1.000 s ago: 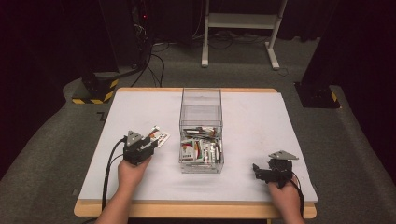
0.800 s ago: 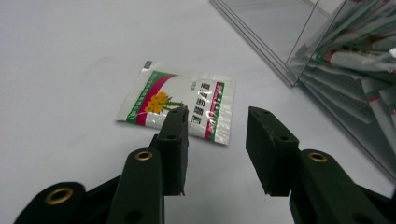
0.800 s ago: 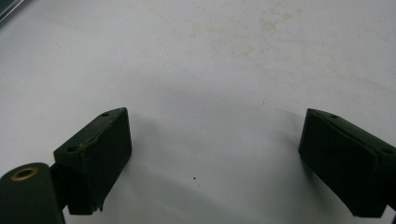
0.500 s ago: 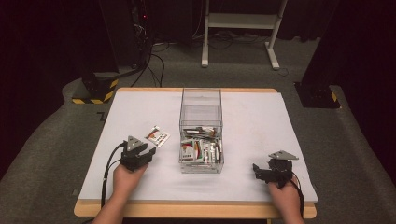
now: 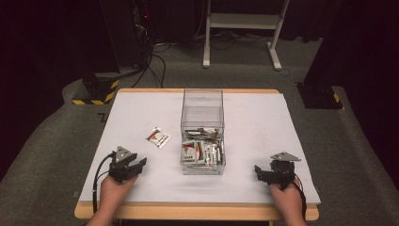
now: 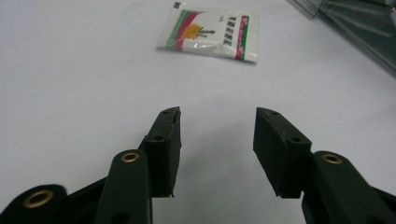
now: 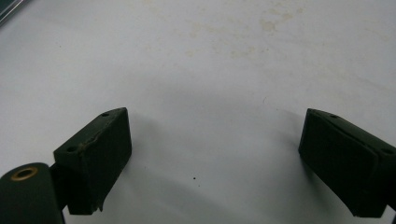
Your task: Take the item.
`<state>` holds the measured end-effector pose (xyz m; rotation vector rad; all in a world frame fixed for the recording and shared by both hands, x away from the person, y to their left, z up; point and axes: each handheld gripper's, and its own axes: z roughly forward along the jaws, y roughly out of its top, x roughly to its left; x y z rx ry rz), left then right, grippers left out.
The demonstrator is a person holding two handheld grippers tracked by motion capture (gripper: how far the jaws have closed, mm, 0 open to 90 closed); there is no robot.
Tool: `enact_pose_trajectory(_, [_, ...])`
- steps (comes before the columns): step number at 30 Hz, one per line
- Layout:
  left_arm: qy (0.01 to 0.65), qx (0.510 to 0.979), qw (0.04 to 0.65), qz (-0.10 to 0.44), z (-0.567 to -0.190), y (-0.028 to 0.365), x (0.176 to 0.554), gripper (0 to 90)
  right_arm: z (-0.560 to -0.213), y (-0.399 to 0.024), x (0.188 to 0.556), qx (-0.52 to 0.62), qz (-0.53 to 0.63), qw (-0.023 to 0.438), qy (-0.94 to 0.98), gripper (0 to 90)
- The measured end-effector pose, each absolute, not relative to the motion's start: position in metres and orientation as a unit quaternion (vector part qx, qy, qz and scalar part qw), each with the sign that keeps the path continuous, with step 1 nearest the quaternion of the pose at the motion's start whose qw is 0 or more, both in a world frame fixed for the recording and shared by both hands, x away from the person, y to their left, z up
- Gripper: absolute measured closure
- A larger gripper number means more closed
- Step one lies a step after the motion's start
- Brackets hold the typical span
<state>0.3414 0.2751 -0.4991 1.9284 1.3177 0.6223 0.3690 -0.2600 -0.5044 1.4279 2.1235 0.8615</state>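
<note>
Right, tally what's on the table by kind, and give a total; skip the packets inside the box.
Clear box: 1
Loose packet on the table: 1
Tools: 2, the left tool and the right tool, both open
Total: 4

You've got grey carpet (image 5: 56, 155) around the white-topped table (image 5: 263, 122), a white stand frame (image 5: 242, 21) behind, cables (image 5: 157, 52), and dark surroundings.

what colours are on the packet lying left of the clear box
The packet is white with green and red bands and a yellow motif, clearest in the left gripper view.
</note>
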Motion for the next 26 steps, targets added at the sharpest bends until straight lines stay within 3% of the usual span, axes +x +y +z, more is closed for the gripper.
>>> enact_pose_trajectory(8, [0.521,0.747,0.333,0.245,-0.504,0.3,0.331,49.3,-0.504,-0.26,0.369,0.516,0.311,0.219,0.767,9.1])
enact_pose_trajectory(12, [0.518,0.751,0.336,0.234,-0.506,0.3,0.334,44.8,-0.504,-0.26,0.369,0.516,0.311,0.219,0.767,9.2])
enact_pose_trajectory(26, [0.52,0.748,0.339,0.236,-0.507,0.299,0.333,43.6,-0.504,-0.26,0.369,0.517,0.31,0.219,0.767,9.1])
